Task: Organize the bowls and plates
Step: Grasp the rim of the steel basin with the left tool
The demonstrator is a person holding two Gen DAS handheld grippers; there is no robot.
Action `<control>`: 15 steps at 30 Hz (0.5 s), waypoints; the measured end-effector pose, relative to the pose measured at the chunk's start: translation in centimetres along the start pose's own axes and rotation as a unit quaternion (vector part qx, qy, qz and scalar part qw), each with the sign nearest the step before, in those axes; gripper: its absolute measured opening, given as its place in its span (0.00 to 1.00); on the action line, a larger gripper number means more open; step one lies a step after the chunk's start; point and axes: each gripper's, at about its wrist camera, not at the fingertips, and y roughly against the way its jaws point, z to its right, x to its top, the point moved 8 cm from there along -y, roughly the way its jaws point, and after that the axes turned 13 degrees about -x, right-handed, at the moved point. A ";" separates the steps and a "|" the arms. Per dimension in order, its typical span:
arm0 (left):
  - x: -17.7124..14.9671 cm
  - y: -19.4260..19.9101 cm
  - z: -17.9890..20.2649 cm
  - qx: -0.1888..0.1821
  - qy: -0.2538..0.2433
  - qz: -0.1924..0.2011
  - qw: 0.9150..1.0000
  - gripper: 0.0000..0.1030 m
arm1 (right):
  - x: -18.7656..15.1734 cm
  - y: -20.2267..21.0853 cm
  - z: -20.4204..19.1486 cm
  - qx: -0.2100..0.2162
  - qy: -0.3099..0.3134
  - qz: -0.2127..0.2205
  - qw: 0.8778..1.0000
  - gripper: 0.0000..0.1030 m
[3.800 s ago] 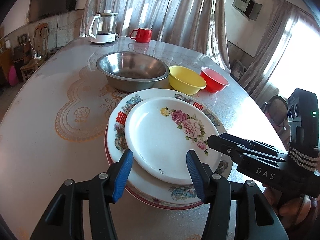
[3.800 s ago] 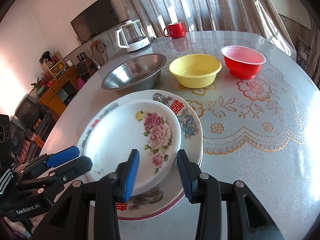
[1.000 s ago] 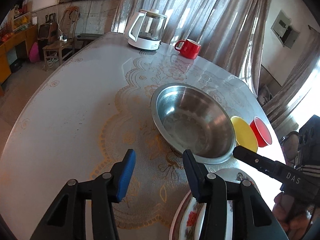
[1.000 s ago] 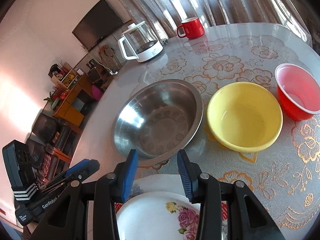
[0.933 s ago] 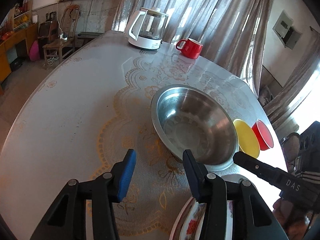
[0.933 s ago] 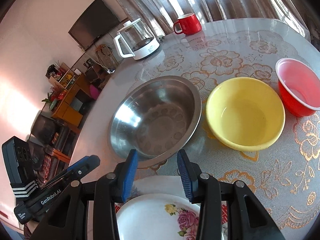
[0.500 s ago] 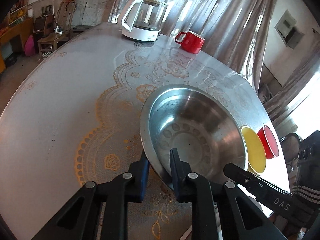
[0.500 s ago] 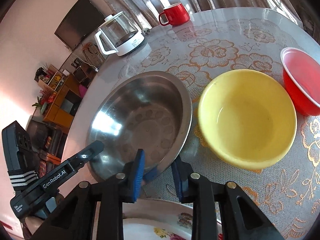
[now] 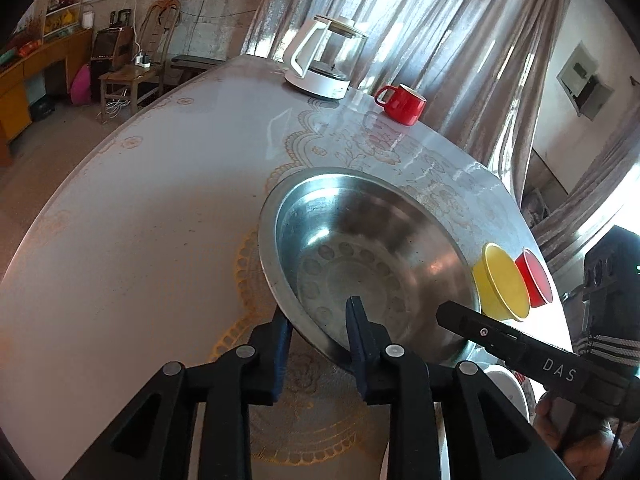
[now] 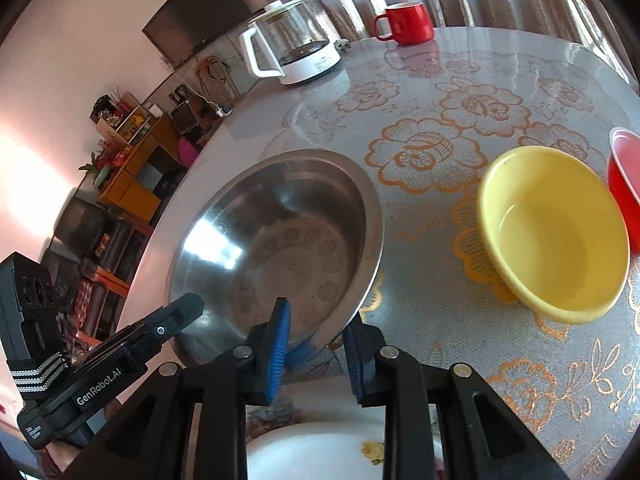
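Both tools grip the near rim of the steel bowl. Left tool: jaws narrow, one finger outside the wall and one inside, and they have just eased slightly apart with the rim between them. From the left wrist view the pads appear to bear on the wall. Right tool: jaws narrow, closed across the rim a little further round, one blue pad inside the bowl, the other under the lip.

Below the tools, closest to the person, lies the stack of plates, its flowered top plate partly in view. The steel bowl sits on the counter just beyond the stack. To its right stands the yellow bowl, with the red bowl touching or just beside it. Well beyond, at the far edge, stand a kettle and a red mug.

Step in hand, as judged: a two-handed grasp on the largest bowl, made ready for moving. The next move calls for an even lift by both tools, keeping the bowl level, and clearance over the plates and the yellow bowl. An uneven pull risks the smooth rim slipping from the pads.
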 end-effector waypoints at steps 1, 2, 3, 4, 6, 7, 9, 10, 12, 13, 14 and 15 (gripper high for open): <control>-0.3 0.7 -0.3 0.003 0.003 0.004 1.000 0.27 | -0.2 0.0 -0.6 0.004 0.005 -0.002 1.000 0.25; -0.7 1.4 -0.5 0.006 0.005 0.008 1.000 0.27 | -0.5 0.0 -1.1 0.009 0.009 -0.004 1.000 0.25; -1.1 2.1 -0.8 0.008 0.008 0.011 1.000 0.28 | -0.7 0.0 -1.7 0.014 0.015 -0.006 1.000 0.25; -1.4 2.7 -1.0 0.011 0.011 0.013 1.000 0.28 | -1.0 0.0 -2.3 0.017 0.021 -0.008 1.000 0.25; -2.3 4.0 -1.6 0.014 0.018 0.019 1.000 0.28 | -1.6 0.1 -3.4 0.024 0.033 -0.011 0.999 0.25; -2.7 4.7 -1.8 0.018 0.021 0.022 0.999 0.29 | -1.9 0.2 -3.9 0.027 0.038 -0.013 0.999 0.25; -3.5 5.9 -2.4 0.023 0.028 0.028 0.999 0.29 | -2.8 0.4 -5.0 0.035 0.054 -0.017 0.998 0.25; -4.1 6.5 -2.6 0.023 0.031 0.030 0.999 0.29 | -3.2 0.5 -5.5 0.039 0.063 -0.018 0.997 0.25; -5.1 7.7 -3.0 0.025 0.038 0.035 0.998 0.30 | -4.0 0.7 -6.4 0.043 0.081 -0.018 0.996 0.26; -5.7 8.2 -3.2 0.025 0.043 0.038 0.998 0.30 | -4.5 0.8 -6.9 0.045 0.088 -0.019 0.995 0.26; -6.3 8.7 -3.4 0.024 0.047 0.039 0.998 0.30 | -5.1 1.0 -7.4 0.047 0.094 -0.019 0.994 0.26; -6.8 9.3 -3.7 0.024 0.050 0.041 0.998 0.30 | -5.6 1.2 -7.8 0.047 0.101 -0.019 0.994 0.26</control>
